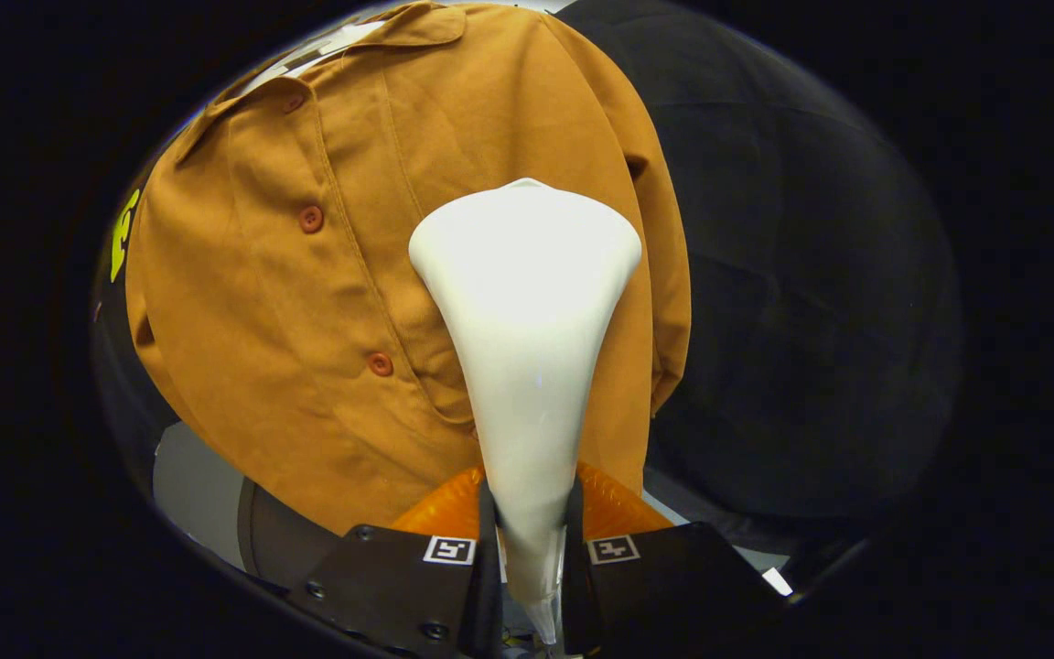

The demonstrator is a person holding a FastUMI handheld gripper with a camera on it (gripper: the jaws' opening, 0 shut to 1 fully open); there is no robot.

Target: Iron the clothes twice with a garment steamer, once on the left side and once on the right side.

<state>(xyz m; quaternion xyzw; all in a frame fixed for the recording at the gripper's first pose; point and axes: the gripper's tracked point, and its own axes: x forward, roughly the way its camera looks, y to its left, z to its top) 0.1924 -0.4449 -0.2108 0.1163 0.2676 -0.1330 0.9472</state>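
Gripping steamer (525, 302), claw (527, 513) faces shirt (307, 302).

Garment steamer (527, 366) between fingers of gripper (532, 513), both fingers pressing on narrow neck. Steamer head ahead of fingers, against shirt (307, 302). Shirt hangs beyond fingers, in front of booth wall (801, 302). Button placket (344, 284) left of steamer head; sleeve (664, 275) right of it.

The tongs (532, 513) point forward — both fingers (454, 522) clamped on the steamer's (527, 302) narrow handle.
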